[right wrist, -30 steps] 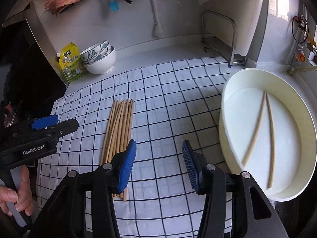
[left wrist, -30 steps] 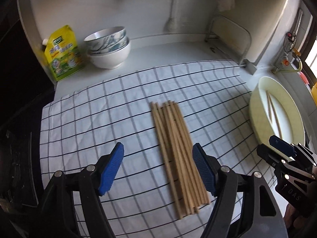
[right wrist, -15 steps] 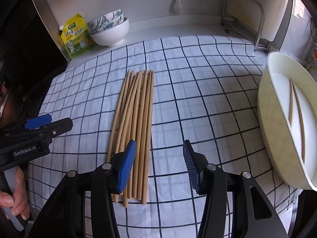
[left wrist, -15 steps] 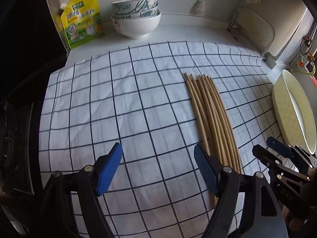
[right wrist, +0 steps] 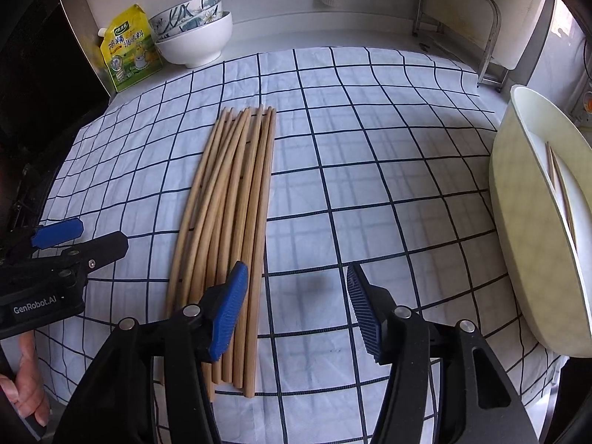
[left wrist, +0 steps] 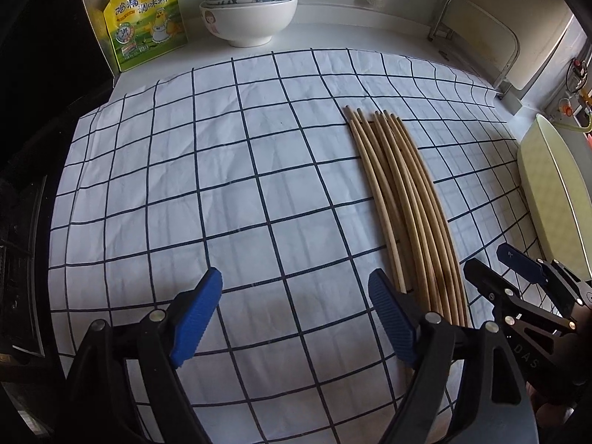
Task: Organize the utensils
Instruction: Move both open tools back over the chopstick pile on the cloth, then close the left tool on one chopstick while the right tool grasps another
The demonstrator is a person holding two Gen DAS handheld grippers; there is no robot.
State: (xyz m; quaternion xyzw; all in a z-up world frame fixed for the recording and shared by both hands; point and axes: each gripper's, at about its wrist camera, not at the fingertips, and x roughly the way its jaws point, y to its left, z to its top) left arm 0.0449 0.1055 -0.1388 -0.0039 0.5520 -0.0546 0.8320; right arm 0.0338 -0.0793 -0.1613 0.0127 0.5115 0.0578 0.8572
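Observation:
Several wooden chopsticks point(left wrist: 405, 192) lie side by side in a bundle on a blue-checked white cloth point(left wrist: 222, 185); they also show in the right wrist view point(right wrist: 229, 199). My left gripper point(left wrist: 296, 314) is open and empty, low over the cloth, just left of the bundle's near ends. My right gripper point(right wrist: 296, 303) is open and empty, its left finger over the bundle's near right edge. A cream oval tray point(right wrist: 532, 222) at the right holds two chopsticks point(right wrist: 558, 177).
Stacked bowls point(left wrist: 248, 7) and a yellow seasoning pouch point(left wrist: 144, 14) stand at the back by the wall. A metal rack point(right wrist: 458, 26) stands at the back right. A dark stove edge point(left wrist: 18, 259) borders the cloth's left side.
Both grippers have moved down and forward toward the cloth. The left one has shifted left of the bundle; the right one has shifted left from the tray to the bundle. Both stay open.

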